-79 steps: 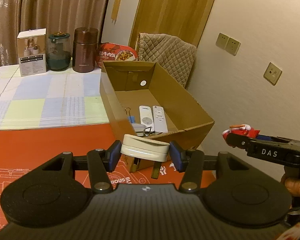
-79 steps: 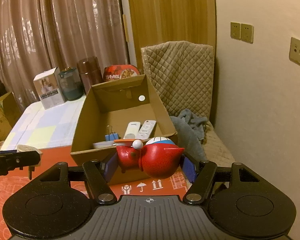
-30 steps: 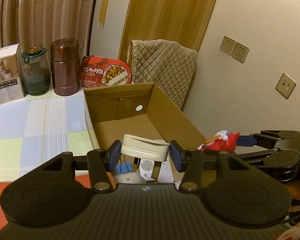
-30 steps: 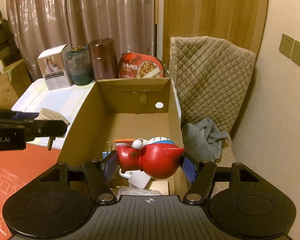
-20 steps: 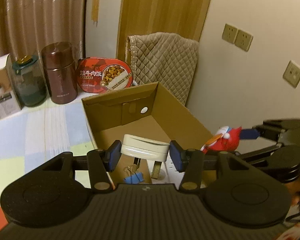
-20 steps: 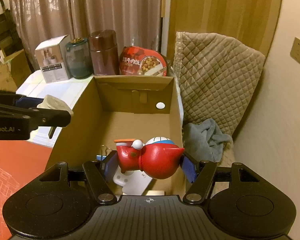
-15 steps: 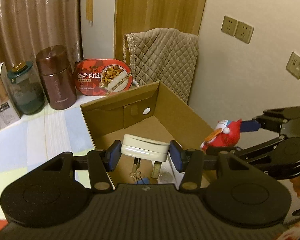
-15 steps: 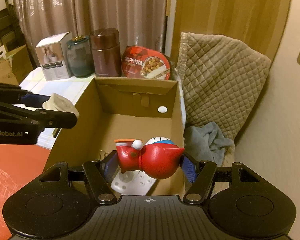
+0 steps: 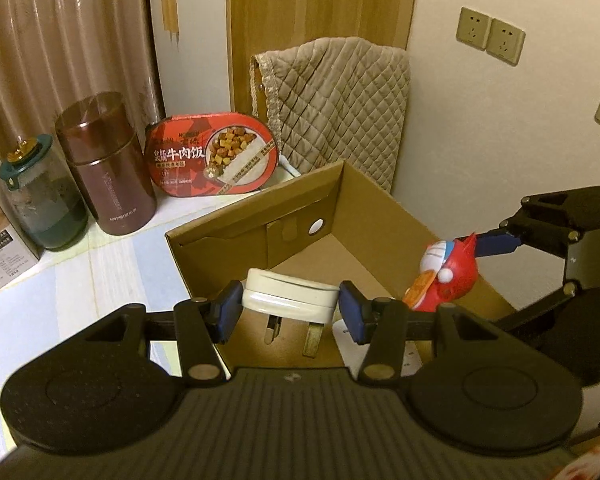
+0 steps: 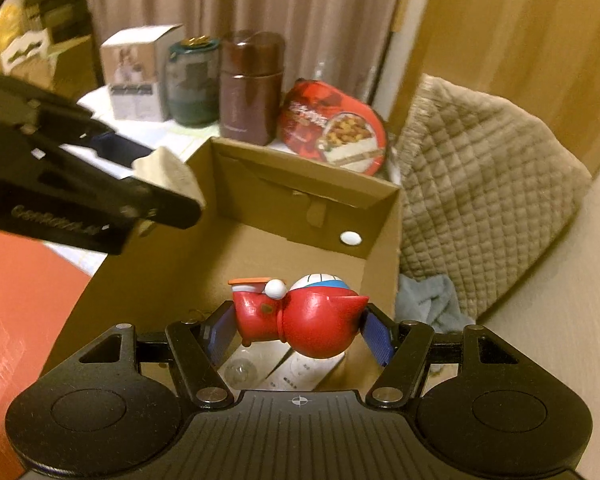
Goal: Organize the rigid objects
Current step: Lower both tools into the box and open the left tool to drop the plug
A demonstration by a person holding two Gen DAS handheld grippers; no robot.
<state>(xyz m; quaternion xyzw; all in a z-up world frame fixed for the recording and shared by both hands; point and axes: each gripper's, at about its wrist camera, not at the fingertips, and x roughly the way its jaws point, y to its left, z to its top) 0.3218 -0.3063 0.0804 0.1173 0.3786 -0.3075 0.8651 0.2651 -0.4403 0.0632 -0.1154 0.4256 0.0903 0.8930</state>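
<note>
The box (image 9: 384, 216) sat open on the table, both grippers held above it. The left gripper (image 9: 290, 306) was clamped on a white plug (image 9: 290, 294), prongs down, over the box's near left part. The right gripper (image 10: 300, 328) gripped a red toy (image 10: 300, 320) over the near right part, above the remotes (image 10: 296, 372) on the floor.

The toy was round and glossy, so it could roll after release or knock the remotes. The two grippers hung close together and might bump if lowered at once. The plug's prongs could snag the cardboard wall.

Only the right view showed the remotes clearly and the grey cloth (image 10: 432, 300) beside the box; the left view alone showed the plug's prongs.
</note>
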